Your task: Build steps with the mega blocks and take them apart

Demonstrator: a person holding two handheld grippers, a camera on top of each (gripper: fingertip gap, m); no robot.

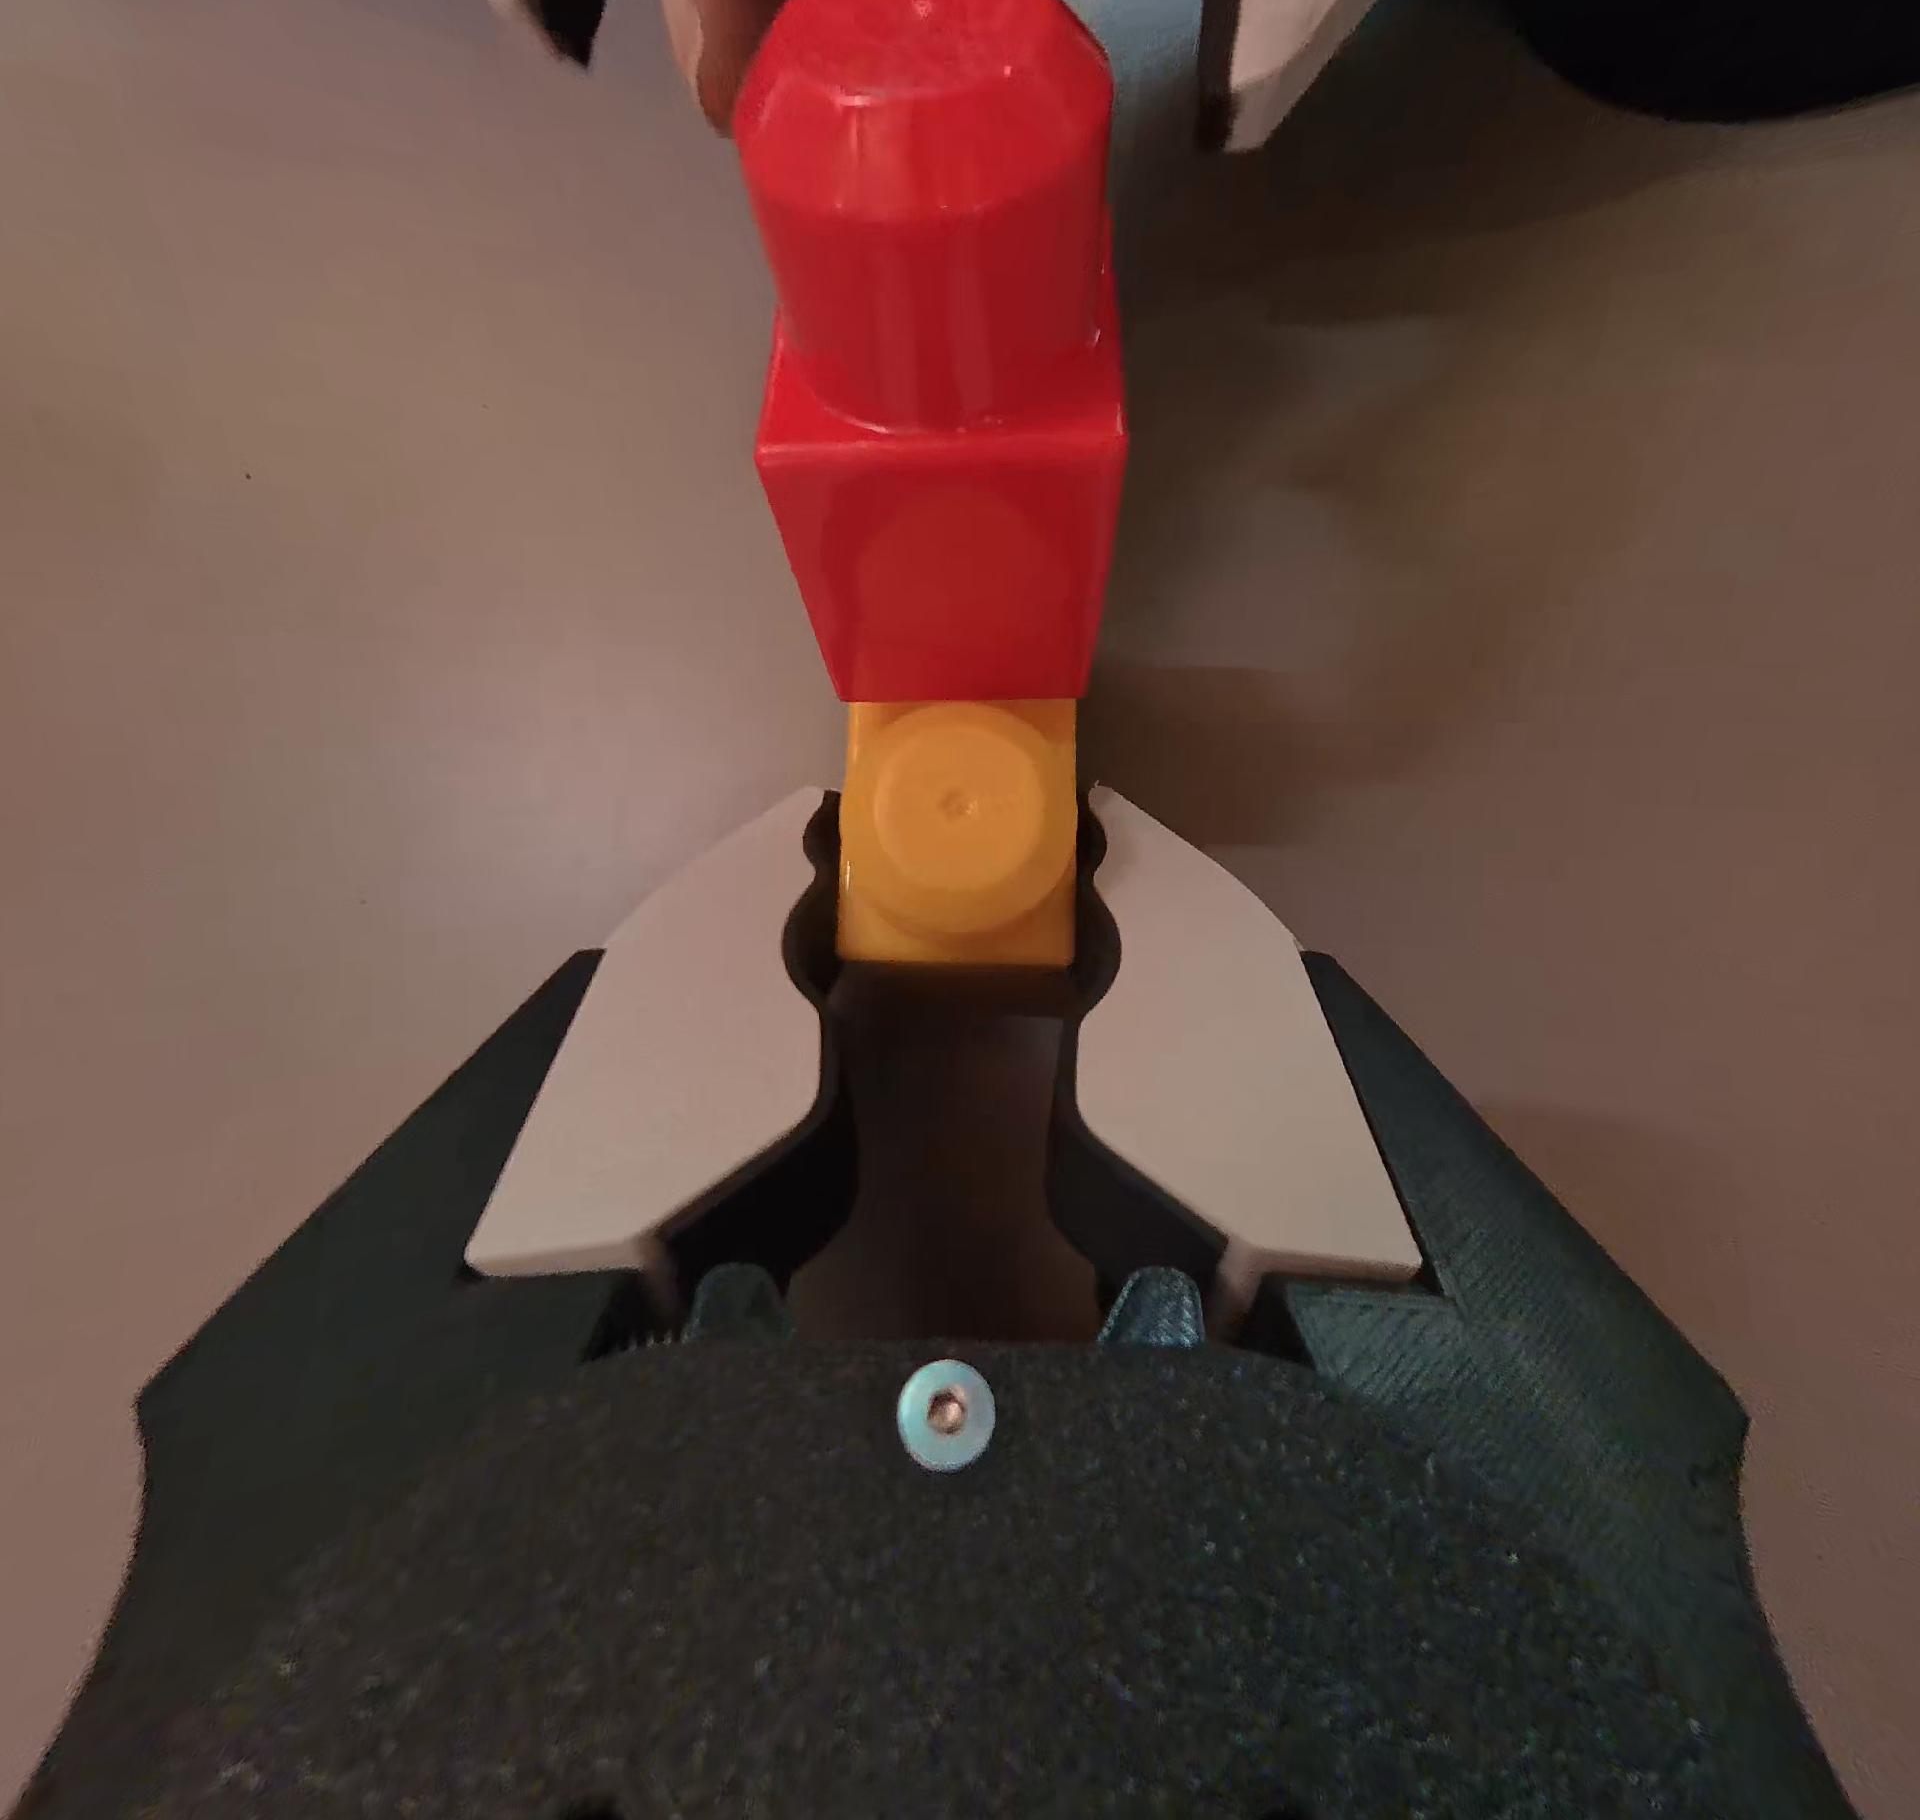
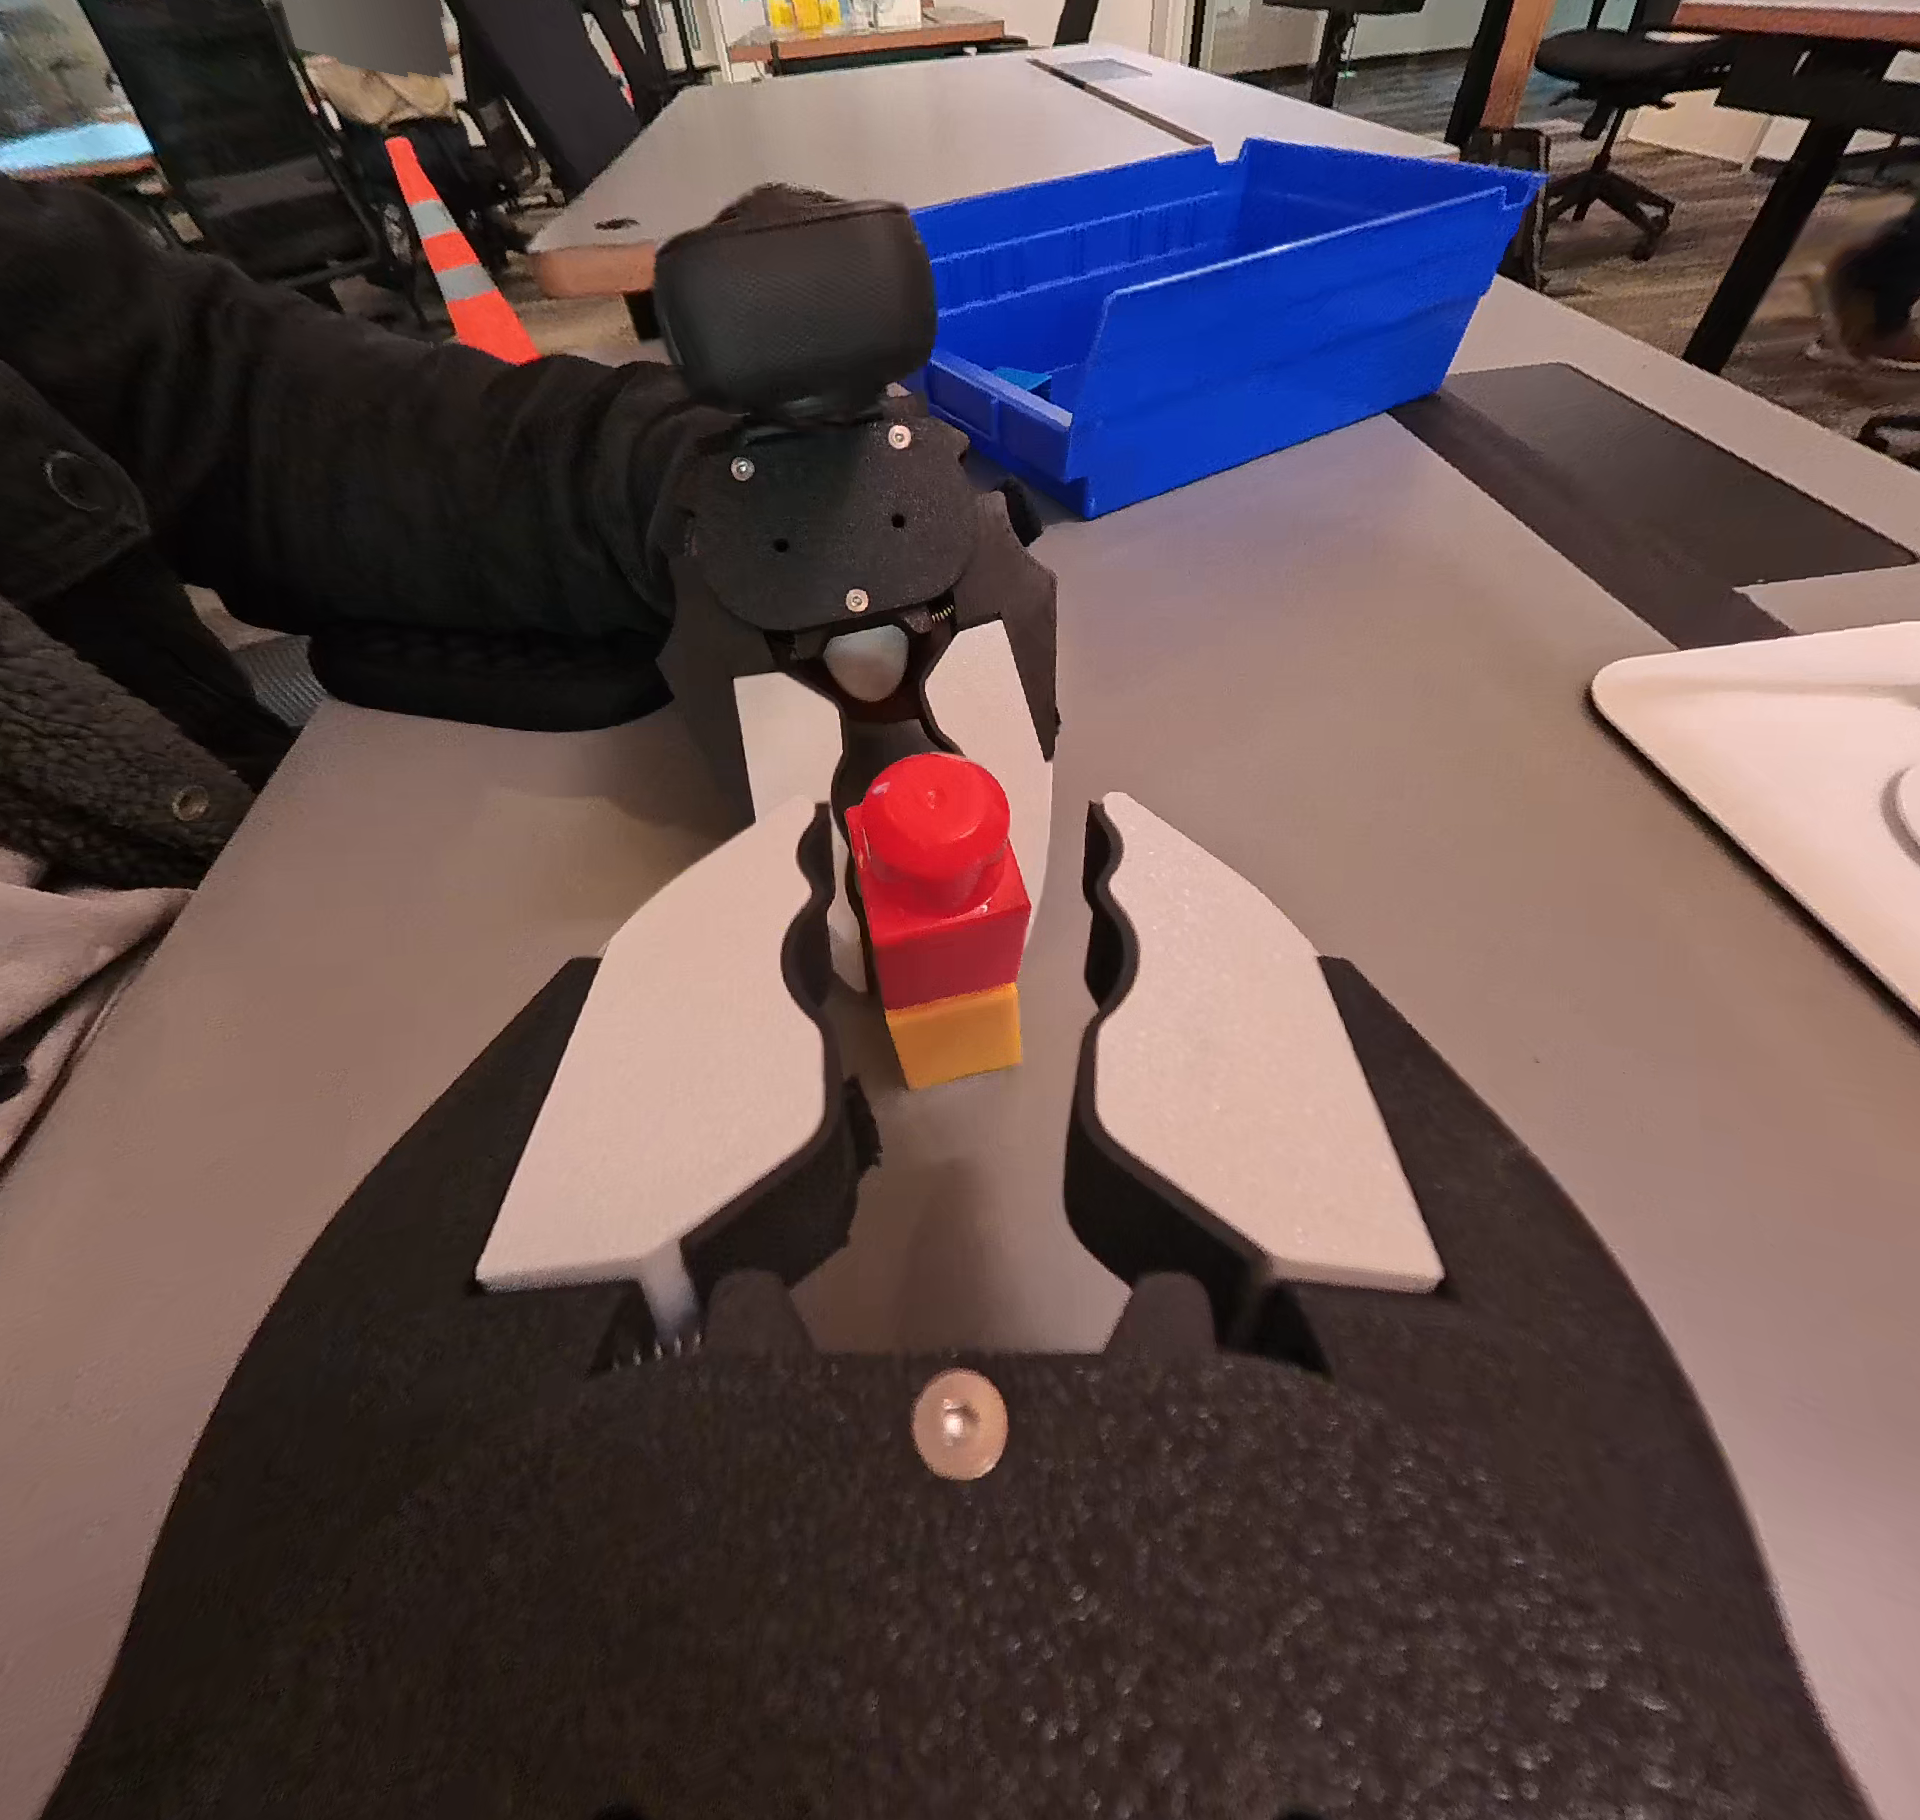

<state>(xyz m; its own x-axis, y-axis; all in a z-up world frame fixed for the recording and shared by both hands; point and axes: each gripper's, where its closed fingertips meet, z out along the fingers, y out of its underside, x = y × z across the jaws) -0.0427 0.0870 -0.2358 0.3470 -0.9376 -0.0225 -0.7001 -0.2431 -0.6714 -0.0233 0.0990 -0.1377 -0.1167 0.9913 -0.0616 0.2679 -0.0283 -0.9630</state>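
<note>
Your left gripper (image 1: pixel 956 887) grasps the yellow block (image 1: pixel 956 856) under the red block (image 2: pixel 948 913) on the worktop (image 2: pixel 1351 731); with your right gripper (image 2: pixel 956 939) released, pinch the light, rigid, slick red block's flat sides.

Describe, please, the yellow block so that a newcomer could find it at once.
On the grey table, in front of the blue bin, stands a two-block stack. The yellow block is its bottom piece, under the red block.
</note>
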